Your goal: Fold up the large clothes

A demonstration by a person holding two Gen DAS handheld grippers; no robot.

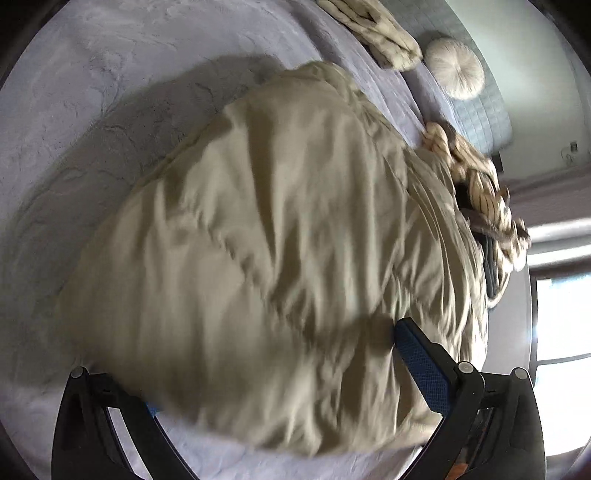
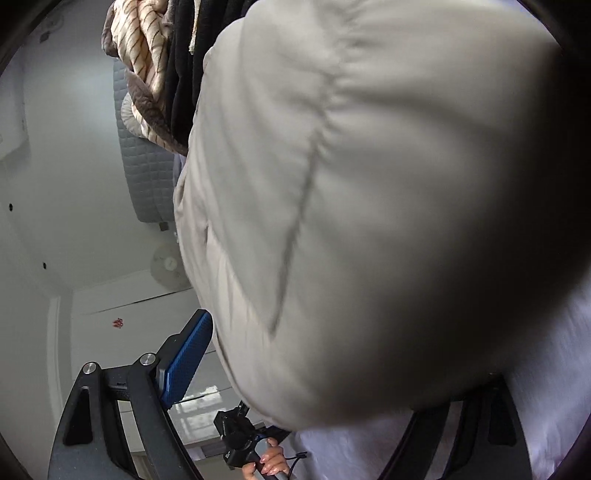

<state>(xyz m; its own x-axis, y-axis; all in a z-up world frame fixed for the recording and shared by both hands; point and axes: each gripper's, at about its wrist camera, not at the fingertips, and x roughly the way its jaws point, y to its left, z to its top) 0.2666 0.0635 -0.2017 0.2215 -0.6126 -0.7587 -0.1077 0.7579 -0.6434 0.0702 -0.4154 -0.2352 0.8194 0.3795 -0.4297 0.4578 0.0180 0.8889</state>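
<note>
Fabric of the beige padded coat (image 1: 280, 229) fills the spread left tool (image 1: 273, 373), one pad (image 1: 421, 362) against it, grip unclear. The right tool (image 2: 332, 373) stands wide, coat between. A fold looks underway; next comes laying it flat. The coat lies on the bed (image 1: 110, 74), lengthwise toward the clothes heap (image 1: 484, 195).

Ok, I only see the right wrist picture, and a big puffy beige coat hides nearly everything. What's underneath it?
Observer: A pale lilac bed cover. The puffy beige coat is draped over it.
Operator: Anything else on the bed?
Observer: A rumpled cream fuzzy cloth, past the coat's far end.
Operator: Where are the left gripper's fingers?
Observer: The left gripper is at the coat's near edge, with cloth between its fingers.
</note>
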